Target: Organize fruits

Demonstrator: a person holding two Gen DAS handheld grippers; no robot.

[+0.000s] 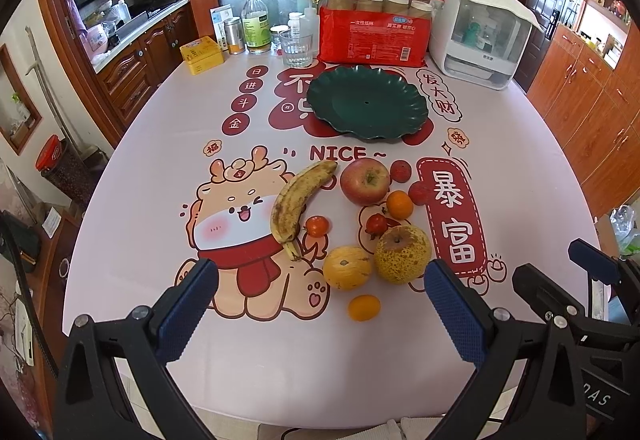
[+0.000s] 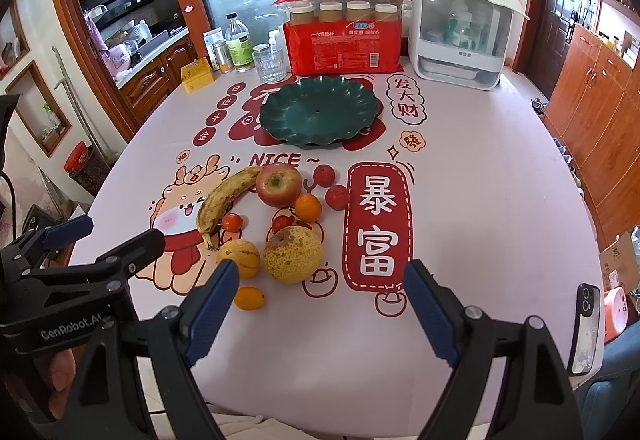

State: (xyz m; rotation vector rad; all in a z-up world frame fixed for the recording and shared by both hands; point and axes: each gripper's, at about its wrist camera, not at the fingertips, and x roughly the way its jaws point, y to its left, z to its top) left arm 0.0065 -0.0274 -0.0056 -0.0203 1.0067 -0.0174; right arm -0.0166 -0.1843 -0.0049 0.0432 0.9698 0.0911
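— In the middle of the desk (image 1: 132,200), what lies there?
— Loose fruit: a banana (image 1: 298,202), an apple (image 1: 365,181), a pear (image 1: 402,254), a yellow orange (image 1: 347,267) and small red and orange fruits. Behind them, toward the far edge, sits a bare green plate (image 1: 366,102).
— And the hand-held grippers?
— Both at the near edge, above the cloth. The left hand-held gripper (image 1: 320,304) is spread wide and holds nothing; the right hand-held gripper (image 2: 320,304) is likewise spread and holds nothing.
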